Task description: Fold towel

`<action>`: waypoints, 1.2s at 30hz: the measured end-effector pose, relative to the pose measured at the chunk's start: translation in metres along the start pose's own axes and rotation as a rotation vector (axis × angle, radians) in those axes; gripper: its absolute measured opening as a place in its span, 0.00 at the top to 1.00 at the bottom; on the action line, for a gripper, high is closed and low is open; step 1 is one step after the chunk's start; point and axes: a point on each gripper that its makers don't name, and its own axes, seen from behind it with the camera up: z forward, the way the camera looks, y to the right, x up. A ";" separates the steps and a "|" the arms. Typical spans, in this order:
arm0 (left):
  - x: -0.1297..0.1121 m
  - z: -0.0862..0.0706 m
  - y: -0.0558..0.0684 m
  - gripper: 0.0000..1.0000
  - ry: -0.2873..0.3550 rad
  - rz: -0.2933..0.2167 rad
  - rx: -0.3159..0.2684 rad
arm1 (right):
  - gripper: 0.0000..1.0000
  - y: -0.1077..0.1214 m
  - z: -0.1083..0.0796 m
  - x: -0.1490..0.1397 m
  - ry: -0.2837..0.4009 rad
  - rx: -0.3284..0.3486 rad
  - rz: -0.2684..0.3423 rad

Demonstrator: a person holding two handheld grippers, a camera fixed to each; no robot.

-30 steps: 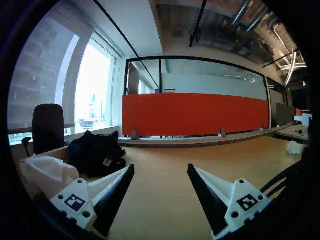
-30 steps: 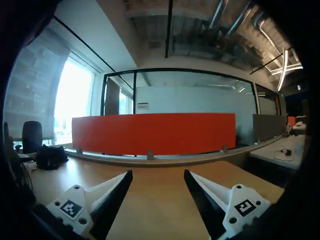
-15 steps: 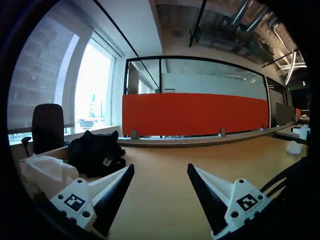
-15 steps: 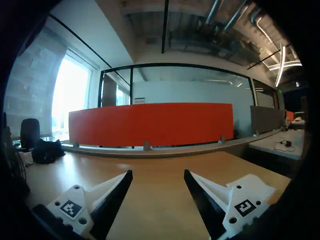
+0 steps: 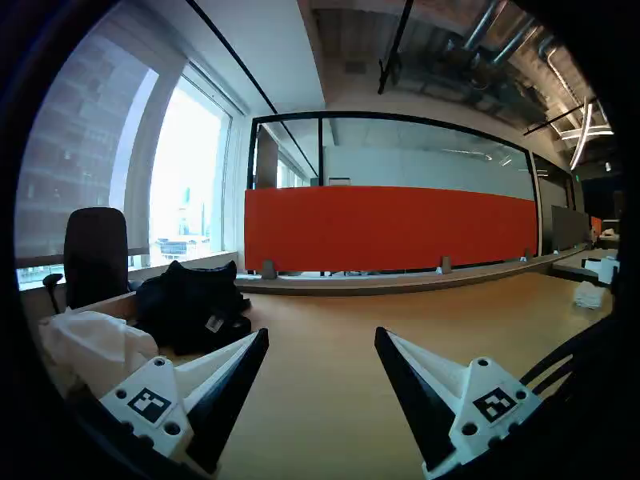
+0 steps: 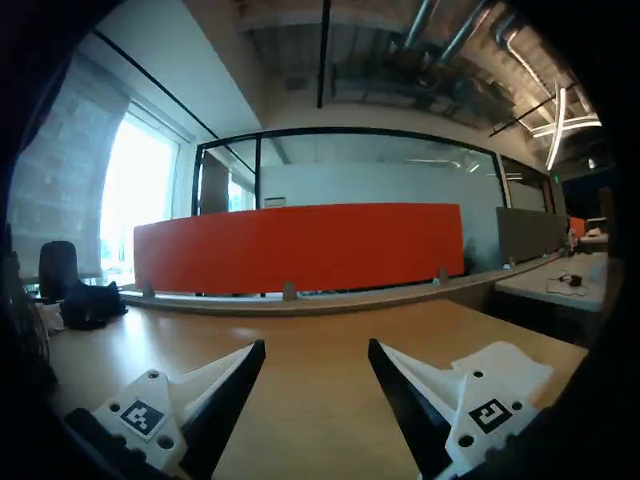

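Observation:
A crumpled white towel (image 5: pixel 92 348) lies at the left end of the wooden table (image 5: pixel 320 384), just beyond my left gripper's left finger. My left gripper (image 5: pixel 320 332) hovers low over the tabletop, open, with nothing between its fingers. A small folded white cloth (image 5: pixel 590 294) rests far off at the right. My right gripper (image 6: pixel 316 344) is also open and empty above the table (image 6: pixel 320 400). A flat white piece (image 6: pixel 508 364) lies behind its right finger near the table's right edge; I cannot tell what it is.
A black bag (image 5: pixel 188 308) sits beside the crumpled towel, also seen far left as the bag (image 6: pixel 88 304). An orange partition (image 5: pixel 392 228) runs along the table's far edge. An office chair (image 5: pixel 96 256) stands by the window. Another desk (image 6: pixel 560 284) stands to the right.
The right gripper's view has dipped and shifted, bringing the flat white piece into sight behind its right finger. The left gripper has stayed still. Both stay open.

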 end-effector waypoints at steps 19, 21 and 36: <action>-0.002 0.000 -0.001 0.01 0.000 0.001 0.000 | 0.01 -0.004 -0.001 -0.011 -0.018 0.011 -0.060; -0.002 0.000 -0.001 0.01 0.000 0.001 0.000 | 0.00 -0.005 -0.001 -0.011 -0.019 0.013 -0.064; -0.002 0.001 -0.001 0.01 0.000 0.001 0.000 | 0.01 -0.005 0.001 -0.011 -0.019 0.011 -0.066</action>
